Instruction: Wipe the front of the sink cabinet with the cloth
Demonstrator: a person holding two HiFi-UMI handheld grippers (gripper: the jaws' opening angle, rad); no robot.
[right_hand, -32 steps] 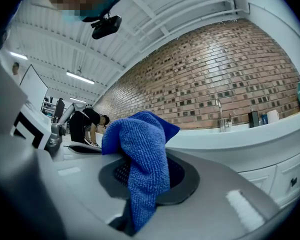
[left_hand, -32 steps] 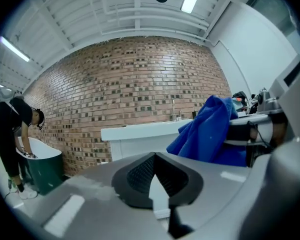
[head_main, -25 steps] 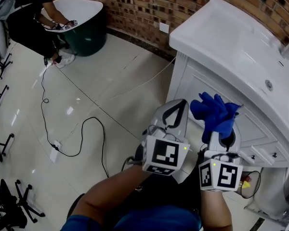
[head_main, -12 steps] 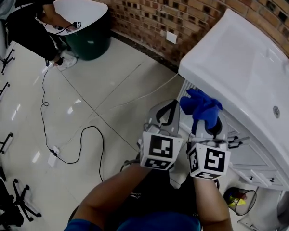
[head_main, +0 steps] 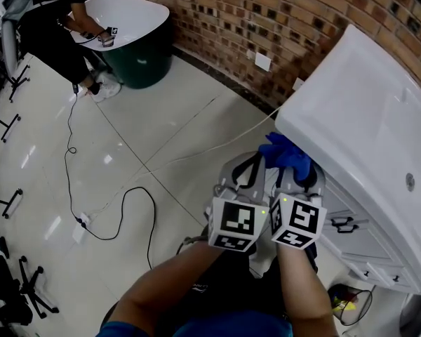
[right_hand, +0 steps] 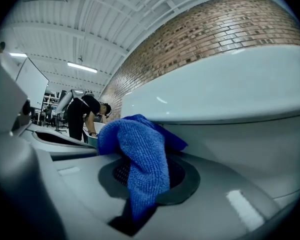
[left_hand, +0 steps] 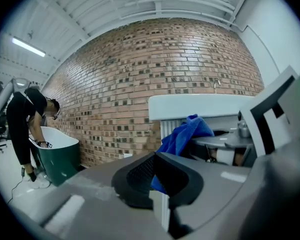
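Two tools are held close together beside the sink cabinet (head_main: 356, 234). The right gripper (head_main: 299, 176) has its fingers clamped on the blue cloth (head_main: 286, 153). The cloth puffs out above them, right under the edge of the white sink (head_main: 365, 111), probably so it can rub the cabinet front. The left gripper (head_main: 250, 161) has its fingers pressed together on nothing. It waits just beside the other, likely so it is not in the way.

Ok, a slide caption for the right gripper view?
Right gripper shut on a blue microfibre cloth, held just under the white sink basin.
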